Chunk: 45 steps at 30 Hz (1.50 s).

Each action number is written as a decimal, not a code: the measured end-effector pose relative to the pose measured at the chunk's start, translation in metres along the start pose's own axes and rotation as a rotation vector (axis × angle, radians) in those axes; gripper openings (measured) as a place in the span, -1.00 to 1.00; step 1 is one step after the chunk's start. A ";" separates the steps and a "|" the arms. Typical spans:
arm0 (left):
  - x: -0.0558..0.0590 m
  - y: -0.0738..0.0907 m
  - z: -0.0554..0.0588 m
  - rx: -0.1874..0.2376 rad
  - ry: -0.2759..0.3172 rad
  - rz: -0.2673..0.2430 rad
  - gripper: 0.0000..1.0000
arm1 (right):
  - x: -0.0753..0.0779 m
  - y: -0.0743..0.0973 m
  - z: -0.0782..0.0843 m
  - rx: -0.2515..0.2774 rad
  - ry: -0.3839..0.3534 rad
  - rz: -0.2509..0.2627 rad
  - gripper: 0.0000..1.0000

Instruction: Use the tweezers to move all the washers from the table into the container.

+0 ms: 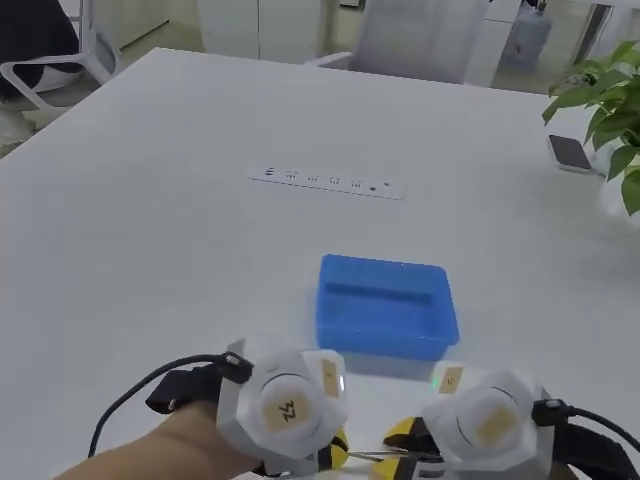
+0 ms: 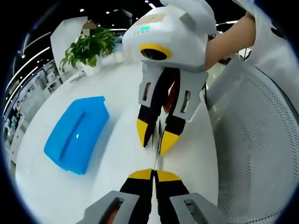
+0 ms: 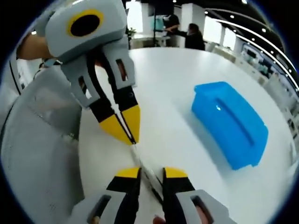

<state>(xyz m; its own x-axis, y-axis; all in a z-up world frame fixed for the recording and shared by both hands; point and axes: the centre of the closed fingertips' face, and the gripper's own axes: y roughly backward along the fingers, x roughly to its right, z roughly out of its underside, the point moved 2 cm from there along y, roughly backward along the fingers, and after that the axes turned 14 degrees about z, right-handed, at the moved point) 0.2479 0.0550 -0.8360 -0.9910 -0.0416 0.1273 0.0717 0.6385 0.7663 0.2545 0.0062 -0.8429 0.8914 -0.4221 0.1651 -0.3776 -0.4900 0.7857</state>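
Seems barely begun, with the container (image 1: 385, 305) blue and bare inside at 12 o'clock from both grippers, and every washer judged yet to move. Clamps the tweezers (image 3: 142, 164) by one thin end in the shut jaws of the left gripper (image 2: 153, 174), low over the surface (image 1: 150, 200) at 6 o'clock in the head view, while straddling the other end with the right gripper (image 3: 152, 173), jaws partway apart and not plainly pressing. Lies about level, long axis from 9 to 3 o'clock across the head view; cannot tell which end is the tip.
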 end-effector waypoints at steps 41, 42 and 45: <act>-0.031 0.025 0.010 0.059 0.296 -0.119 -0.53 | 0.016 0.077 0.015 0.133 -0.511 0.225 -0.16; -0.028 0.028 0.010 0.065 0.305 -0.127 -0.48 | 0.017 0.077 0.015 0.134 -0.514 0.227 -0.15; -0.017 0.038 0.009 0.087 0.335 -0.159 -0.35 | 0.019 0.078 0.013 0.142 -0.518 0.236 -0.12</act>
<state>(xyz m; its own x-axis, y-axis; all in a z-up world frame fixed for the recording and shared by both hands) 0.2670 0.0864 -0.8147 -0.8961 -0.3849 0.2211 -0.1041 0.6664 0.7383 0.2383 -0.0500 -0.7868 0.5539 -0.8324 -0.0150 -0.6130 -0.4200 0.6692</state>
